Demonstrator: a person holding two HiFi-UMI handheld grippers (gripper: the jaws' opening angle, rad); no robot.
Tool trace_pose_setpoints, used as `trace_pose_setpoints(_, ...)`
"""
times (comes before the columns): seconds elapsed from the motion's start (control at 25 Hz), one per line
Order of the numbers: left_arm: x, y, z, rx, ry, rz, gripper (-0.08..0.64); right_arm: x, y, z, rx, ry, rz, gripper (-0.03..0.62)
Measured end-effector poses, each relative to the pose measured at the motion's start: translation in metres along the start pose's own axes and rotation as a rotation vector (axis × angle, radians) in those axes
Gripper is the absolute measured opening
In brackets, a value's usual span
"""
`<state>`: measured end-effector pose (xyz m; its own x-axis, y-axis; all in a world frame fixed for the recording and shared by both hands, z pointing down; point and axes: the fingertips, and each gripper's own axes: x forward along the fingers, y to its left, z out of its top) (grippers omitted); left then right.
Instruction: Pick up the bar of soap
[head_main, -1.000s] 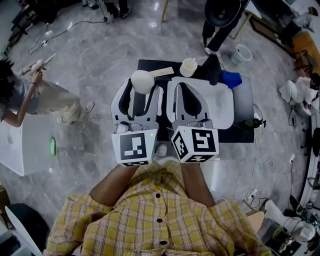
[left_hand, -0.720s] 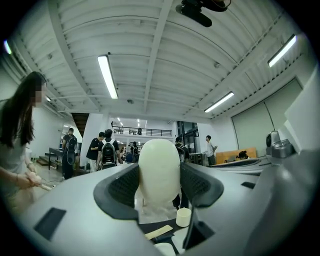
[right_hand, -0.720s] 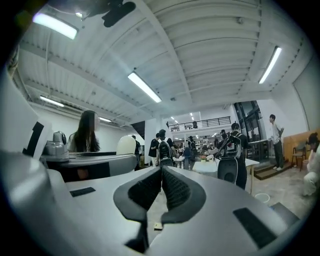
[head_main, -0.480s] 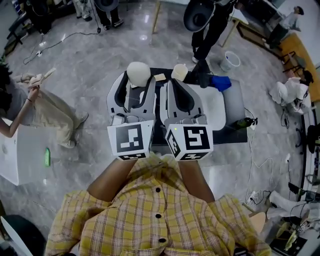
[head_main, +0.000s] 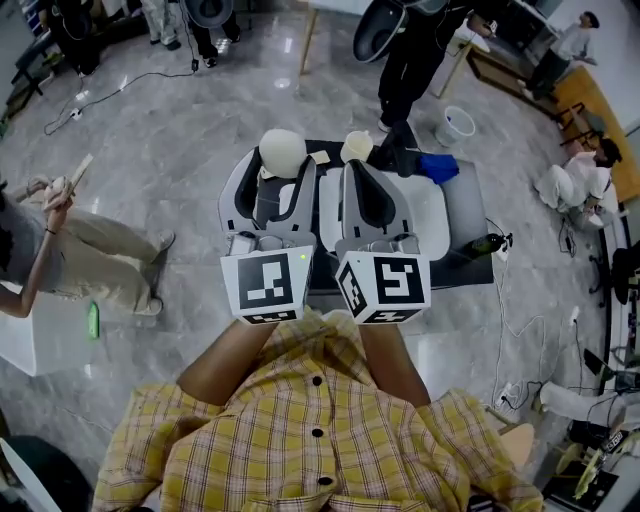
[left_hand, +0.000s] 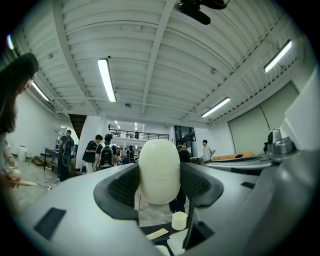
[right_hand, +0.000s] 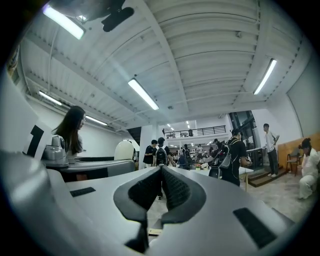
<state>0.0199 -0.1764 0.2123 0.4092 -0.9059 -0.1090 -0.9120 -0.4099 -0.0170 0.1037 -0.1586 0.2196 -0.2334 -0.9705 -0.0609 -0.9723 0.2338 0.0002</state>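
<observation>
Soap (left_hand: 159, 172) lifted clear of the desk (head_main: 465, 215) in our left tongs (head_main: 280, 175), our right tongs (head_main: 362, 172) closed on nothing.

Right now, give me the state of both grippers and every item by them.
left gripper: shut on bar of soap.
right gripper: shut, empty.
bar of soap: clamped, held clear of the table.
cream cup: upright on the table.
blue cloth: bunched on the table.

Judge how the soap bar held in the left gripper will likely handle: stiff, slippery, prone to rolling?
Probably stiff: the soap bar shows no denting between the left gripper's jaws. Its smooth, curved faces may slip, though ribbed pads help. Set down, it could rock or roll.
</observation>
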Motion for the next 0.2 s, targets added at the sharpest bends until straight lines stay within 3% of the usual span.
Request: trace_pose_setpoints(0.2,-0.0056,0.0031,-0.0004,0.006,-0.002,-0.006,0.259,-0.0023,0.0076,0.0019,-0.009,-0.012,-0.005,0.020)
